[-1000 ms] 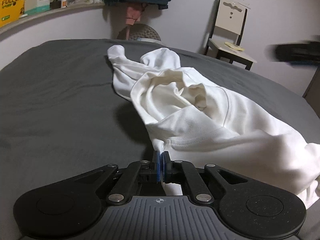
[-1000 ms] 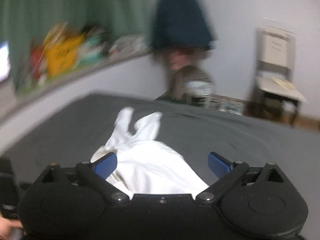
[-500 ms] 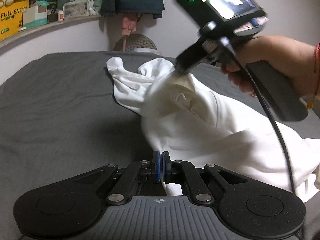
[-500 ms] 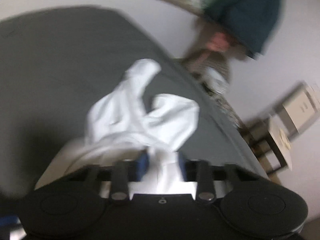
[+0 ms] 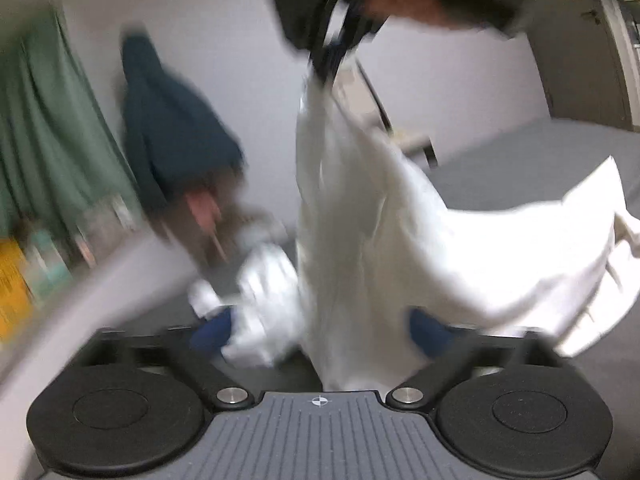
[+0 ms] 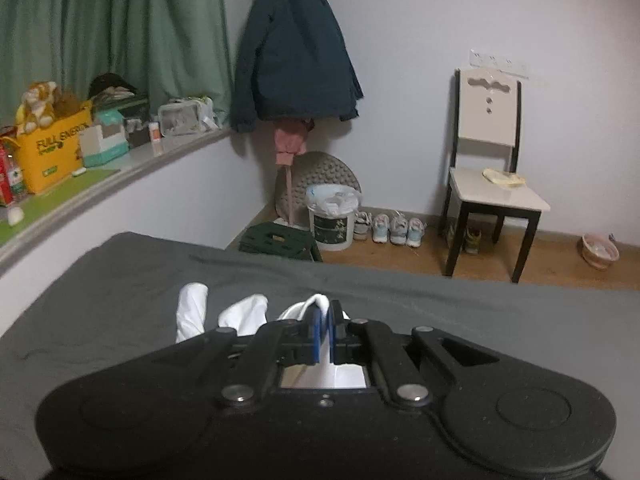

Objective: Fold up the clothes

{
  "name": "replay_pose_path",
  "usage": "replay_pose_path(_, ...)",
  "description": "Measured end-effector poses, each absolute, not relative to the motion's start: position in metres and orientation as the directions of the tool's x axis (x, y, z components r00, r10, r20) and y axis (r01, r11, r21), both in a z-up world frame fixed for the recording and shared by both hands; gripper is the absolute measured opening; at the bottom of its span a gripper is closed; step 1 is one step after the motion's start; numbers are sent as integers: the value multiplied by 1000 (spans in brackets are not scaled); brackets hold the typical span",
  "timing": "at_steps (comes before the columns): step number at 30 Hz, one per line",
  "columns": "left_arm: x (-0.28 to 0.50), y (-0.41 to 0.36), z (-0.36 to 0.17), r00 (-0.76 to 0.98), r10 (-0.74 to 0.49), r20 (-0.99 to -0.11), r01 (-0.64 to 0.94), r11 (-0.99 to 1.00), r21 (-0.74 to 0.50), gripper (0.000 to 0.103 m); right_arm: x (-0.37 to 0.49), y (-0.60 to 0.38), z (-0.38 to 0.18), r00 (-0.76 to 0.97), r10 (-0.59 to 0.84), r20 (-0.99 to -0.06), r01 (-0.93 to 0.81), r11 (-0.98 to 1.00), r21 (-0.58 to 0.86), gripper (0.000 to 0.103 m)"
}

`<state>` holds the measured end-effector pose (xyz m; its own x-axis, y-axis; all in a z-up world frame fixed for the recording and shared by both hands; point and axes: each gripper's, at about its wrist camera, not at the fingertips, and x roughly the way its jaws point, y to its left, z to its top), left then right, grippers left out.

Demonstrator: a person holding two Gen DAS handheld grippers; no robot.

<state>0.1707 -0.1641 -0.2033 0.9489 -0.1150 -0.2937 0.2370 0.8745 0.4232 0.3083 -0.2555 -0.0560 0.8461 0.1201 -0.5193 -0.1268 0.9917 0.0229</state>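
Dim room — left view motion-blurred

Each claw was matte black: the left claw [image 5: 320,330] had a grey ribbed centre plate with a small crosshair mark, silver pivot screws and blue fingertips [image 5: 430,330]; the right claw [image 6: 323,338] showed blue pads, silver screws

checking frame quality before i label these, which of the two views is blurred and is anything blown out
Left wrist view: heavy motion blur, the curtain and hanging jacket smear, and the lifted white garment is overexposed with its folds washed out. Right wrist view: sharp and evenly lit, the chair and shoes crisp; fisheye bends the ledge.
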Motion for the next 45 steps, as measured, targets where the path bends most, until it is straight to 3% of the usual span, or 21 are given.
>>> replay_pose_path(3, 162, -175, -194, 969, -111, -220, 206, 854, 478, 100, 303, -249, -39, 849, 140, -510, -159, 987, 6, 5)
replay_pose_path(7, 174, -178, -196, 973, -106, -206, 208, 790, 576, 96, 289, -245, -27, 862, 155, -483, -183, 983, -11, 5)
replay_pose_path(10, 185, -180, -202, 966, -125, -228, 246, 724, 644, 78, 278, -247, -21, 869, 168, -465, -199, 980, -18, 5)
replay_pose_path(12, 193, -182, -208, 960, -125, -250, 266, 679, 684, 61, 272, -248, -16, 872, 176, -456, -207, 978, -19, 5)
replay_pose_path(17, 208, -182, -218, 962, -146, -230, 269, 633, 725, 57, 261, -252, -11, 879, 183, -440, -217, 976, -29, 5)
replay_pose_path(18, 208, -183, -219, 961, -158, -227, 275, 624, 732, 36, 260, -253, -10, 879, 186, -439, -220, 975, -28, 5)
replay_pose_path(20, 210, -185, -220, 955, -166, -245, 294, 626, 722, 9, 258, -254, -11, 879, 191, -437, -226, 974, -27, 5)
replay_pose_path(28, 187, -156, -205, 969, -50, -244, 190, 779, 597, 4, 232, -259, -23, 868, 211, -449, -252, 967, -33, 5)
replay_pose_path(35, 173, -117, -208, 885, 70, -461, 65, 961, 270, 4, 189, -241, -98, 770, 269, -579, -365, 930, -53, 8)
replay_pose_path(36, 173, -113, -211, 874, 85, -478, 39, 969, 244, 4, 185, -236, -111, 747, 273, -607, -389, 919, -65, 10)
replay_pose_path(40, 178, -93, -220, 816, 116, -567, -54, 991, 125, 4, 163, -209, -155, 652, 283, -704, -555, 810, -189, 41)
replay_pose_path(45, 187, -74, -237, 767, 117, -630, -130, 991, 25, 4, 134, -208, -157, 684, 311, -660, -683, 592, -428, 48)
